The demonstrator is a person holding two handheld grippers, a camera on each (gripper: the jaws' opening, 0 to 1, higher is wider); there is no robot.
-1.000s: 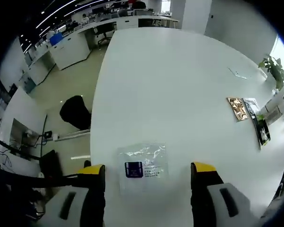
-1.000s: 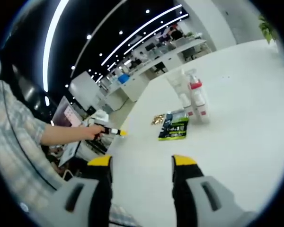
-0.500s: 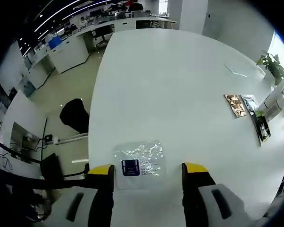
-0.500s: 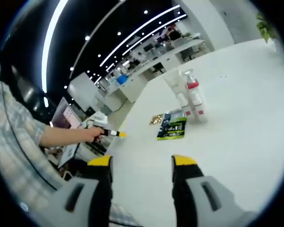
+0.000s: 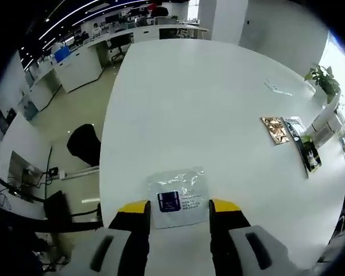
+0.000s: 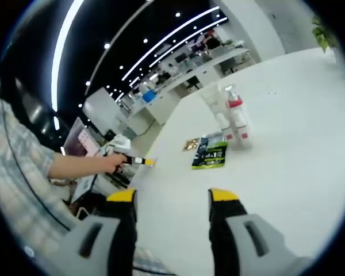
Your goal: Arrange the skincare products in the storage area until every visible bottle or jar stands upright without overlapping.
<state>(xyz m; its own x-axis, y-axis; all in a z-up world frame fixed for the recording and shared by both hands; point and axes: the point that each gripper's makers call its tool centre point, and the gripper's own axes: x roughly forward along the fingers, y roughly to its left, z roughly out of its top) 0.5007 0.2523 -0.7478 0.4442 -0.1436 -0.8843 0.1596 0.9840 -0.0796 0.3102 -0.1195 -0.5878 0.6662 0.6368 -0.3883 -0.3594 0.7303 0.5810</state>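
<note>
A clear flat sachet (image 5: 178, 197) with a dark blue label lies near the edge of the white table (image 5: 207, 98). My left gripper (image 5: 179, 206) sits low over it, open, its yellow tips close on either side of the sachet's near part. Over the table, my right gripper (image 6: 172, 195) hangs open with nothing between its fingers. Ahead of it stand white pump bottles (image 6: 234, 118), one with a red collar, upright and close together. These bottles (image 5: 329, 118) also appear at the right edge of the left gripper view.
A green packet (image 6: 210, 154) and a gold packet (image 6: 190, 145) lie flat beside the bottles; both the gold packet (image 5: 274, 130) and the green one (image 5: 305, 150) show from the left. A person's hand holds the left gripper (image 6: 135, 161). A potted plant (image 5: 317, 80) and a black chair (image 5: 83, 144) flank the table.
My left gripper's jaws have narrowed around the sachet and moved forward over it. The right gripper view has barely shifted.
</note>
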